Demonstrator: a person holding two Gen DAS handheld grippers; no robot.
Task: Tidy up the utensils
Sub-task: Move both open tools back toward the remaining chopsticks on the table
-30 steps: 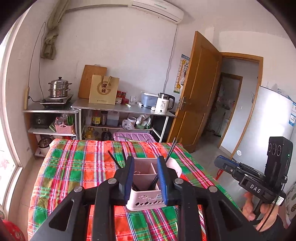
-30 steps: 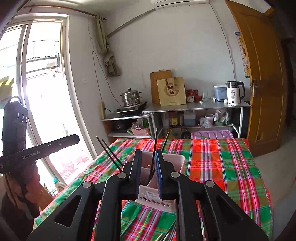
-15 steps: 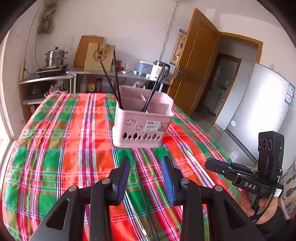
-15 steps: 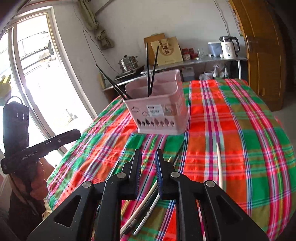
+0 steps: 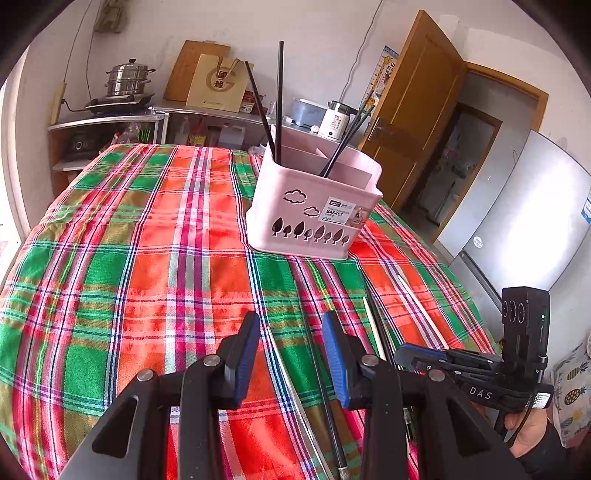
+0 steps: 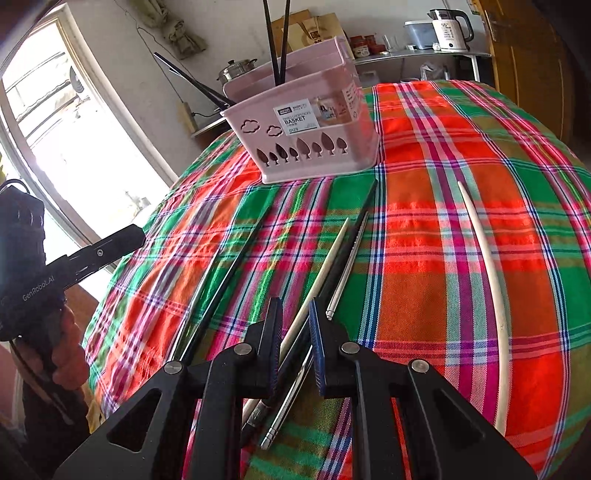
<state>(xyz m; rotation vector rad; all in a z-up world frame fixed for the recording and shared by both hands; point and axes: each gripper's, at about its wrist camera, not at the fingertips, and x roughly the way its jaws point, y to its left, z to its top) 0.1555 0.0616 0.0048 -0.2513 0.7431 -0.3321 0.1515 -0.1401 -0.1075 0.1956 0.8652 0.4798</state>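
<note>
A pink utensil basket (image 5: 314,218) (image 6: 314,147) stands on the plaid tablecloth (image 5: 147,258) with several black chopsticks (image 5: 279,103) upright in it. Loose chopsticks lie on the cloth in front of it: white (image 6: 325,273), silver (image 6: 347,266), black (image 6: 354,229) and a long white one (image 6: 487,277). My left gripper (image 5: 290,332) hovers open just above a silver chopstick (image 5: 288,373) and holds nothing. My right gripper (image 6: 294,314) hangs low over the white chopstick, its jaws a narrow gap apart. The white chopstick runs under that gap on the cloth, and the pads do not press on it.
A black chopstick (image 6: 236,266) and a silver one (image 6: 199,288) lie further left. The table's edge drops off near the fridge (image 5: 535,221) and the door (image 5: 413,110). Behind the table is a metal shelf with a steamer pot (image 5: 127,79) and a kettle (image 6: 448,26). A window (image 6: 55,129) is at the left.
Both grippers have sunk from above the basket to just over the tablecloth and tipped downward. The left jaws stand wider than a second ago. The right jaws keep the same narrow gap.
</note>
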